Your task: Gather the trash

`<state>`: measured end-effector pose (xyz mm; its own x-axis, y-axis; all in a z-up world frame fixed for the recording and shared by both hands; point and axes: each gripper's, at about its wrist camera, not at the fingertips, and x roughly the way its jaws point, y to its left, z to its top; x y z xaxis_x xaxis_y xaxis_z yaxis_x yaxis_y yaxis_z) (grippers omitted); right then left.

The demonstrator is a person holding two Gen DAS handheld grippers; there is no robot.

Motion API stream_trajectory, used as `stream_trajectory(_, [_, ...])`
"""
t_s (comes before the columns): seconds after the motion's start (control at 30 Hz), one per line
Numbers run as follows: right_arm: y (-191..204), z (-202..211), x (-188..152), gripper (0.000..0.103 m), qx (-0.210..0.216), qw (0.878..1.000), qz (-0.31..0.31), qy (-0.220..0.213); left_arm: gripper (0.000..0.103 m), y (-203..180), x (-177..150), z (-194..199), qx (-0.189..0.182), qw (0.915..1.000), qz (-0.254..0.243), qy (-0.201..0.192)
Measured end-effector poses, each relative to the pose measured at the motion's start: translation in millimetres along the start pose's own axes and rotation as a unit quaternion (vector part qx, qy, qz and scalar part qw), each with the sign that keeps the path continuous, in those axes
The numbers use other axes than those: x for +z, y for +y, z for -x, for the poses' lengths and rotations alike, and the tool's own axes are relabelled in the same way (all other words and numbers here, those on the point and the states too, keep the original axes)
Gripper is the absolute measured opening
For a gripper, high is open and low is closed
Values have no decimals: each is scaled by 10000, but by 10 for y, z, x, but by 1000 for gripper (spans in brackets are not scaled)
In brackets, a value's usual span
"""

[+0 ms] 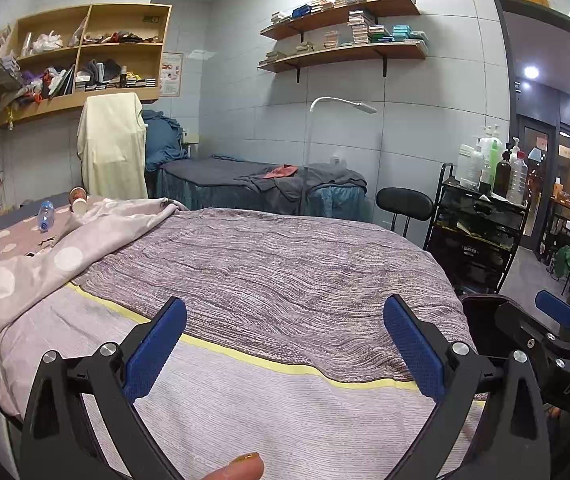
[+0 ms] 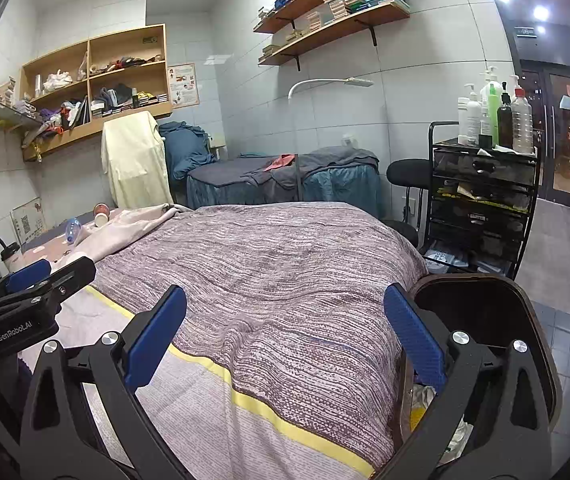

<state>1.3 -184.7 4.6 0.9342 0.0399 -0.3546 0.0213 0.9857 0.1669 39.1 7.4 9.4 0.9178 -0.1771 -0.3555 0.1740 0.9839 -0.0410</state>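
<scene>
Left wrist view: both claws, left gripper point(image 1: 285, 344) and right gripper point(image 2: 285, 344), are hanging wide open, holding nothing.
Far across the bed point(image 1: 269, 264) are lying a water bottle point(image 1: 46, 215) and paper cup point(image 1: 79, 205) (light, squashy, I think); pinching their middles looks best.
</scene>
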Motion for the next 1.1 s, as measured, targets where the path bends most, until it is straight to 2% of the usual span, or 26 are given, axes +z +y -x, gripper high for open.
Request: stream_trajectory(1.1, [-55, 1, -35, 97, -65, 9999, -75, 30, 97, -38, -4, -12, -88, 10000, -1, -28])
